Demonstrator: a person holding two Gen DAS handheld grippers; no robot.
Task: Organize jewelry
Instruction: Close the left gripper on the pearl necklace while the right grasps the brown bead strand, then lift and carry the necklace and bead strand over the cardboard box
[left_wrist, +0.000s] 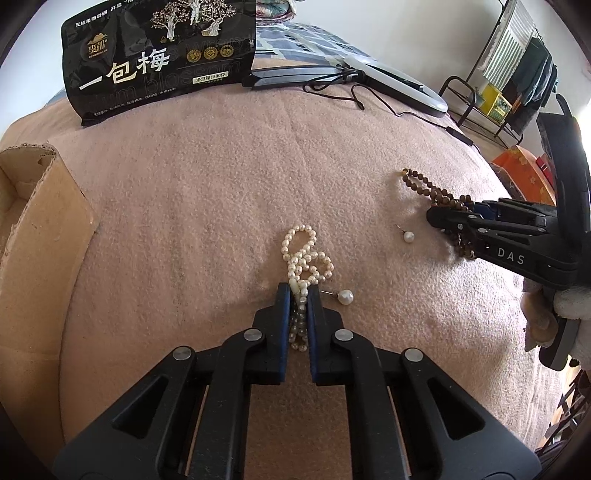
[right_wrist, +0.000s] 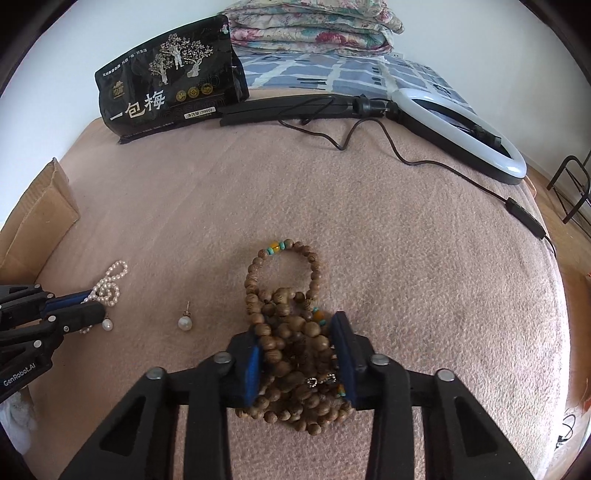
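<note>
Pearl necklace (left_wrist: 304, 258) is pinched between the blue pads of the left claw (left_wrist: 298, 295) at the lower middle of the left view, its loose loops piled on the pink blanket (left_wrist: 221, 184). The wooden bead strand (right_wrist: 291, 332) is clamped by the right claw (right_wrist: 297, 325), low center in the right view. Two pearl earrings are seen on the blanket: one (left_wrist: 345, 296) just beside the left claw, another (right_wrist: 183, 322) between the two claws. A cardboard box (left_wrist: 33, 221) sits at the left edge, a black snack bag (left_wrist: 159, 55) at the upper left.

Two pearl earrings (left_wrist: 345, 296) (left_wrist: 407, 236), two bead strands (left_wrist: 304, 258) (right_wrist: 291, 332)
</note>
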